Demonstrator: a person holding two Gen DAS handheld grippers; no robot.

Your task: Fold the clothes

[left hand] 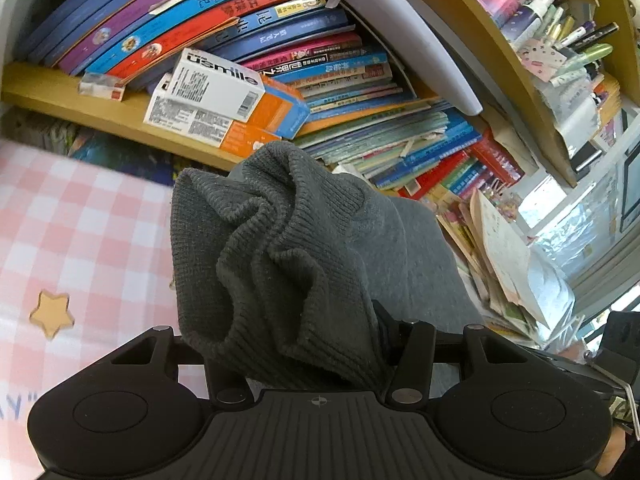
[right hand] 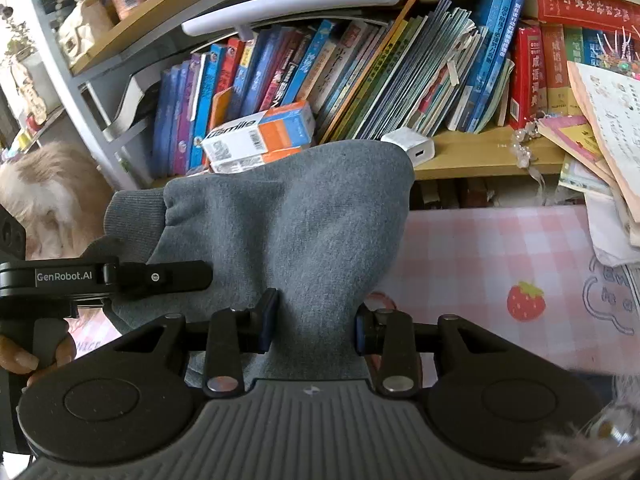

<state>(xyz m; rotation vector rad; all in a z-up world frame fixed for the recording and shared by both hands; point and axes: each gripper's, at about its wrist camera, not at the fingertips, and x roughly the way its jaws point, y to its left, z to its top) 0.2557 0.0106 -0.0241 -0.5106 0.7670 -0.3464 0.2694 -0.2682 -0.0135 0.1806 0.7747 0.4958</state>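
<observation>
A grey sweatshirt with ribbed knit edge (left hand: 280,264) hangs bunched over my left gripper (left hand: 304,360), which is shut on the ribbed part; the fingertips are hidden by cloth. In the right wrist view the same grey garment (right hand: 288,224) is raised above the table, and my right gripper (right hand: 316,328) is shut on its lower part, the blue-padded fingers (right hand: 268,320) pressing the cloth from both sides. The left gripper (right hand: 120,276) shows at the left of that view, beside the garment.
A pink checked tablecloth (right hand: 500,260) covers the table (left hand: 80,240). Behind it a wooden shelf (left hand: 80,96) holds many books and a white and orange box (left hand: 224,96). A white charger (right hand: 412,146) and leaning papers (right hand: 608,140) sit on the right.
</observation>
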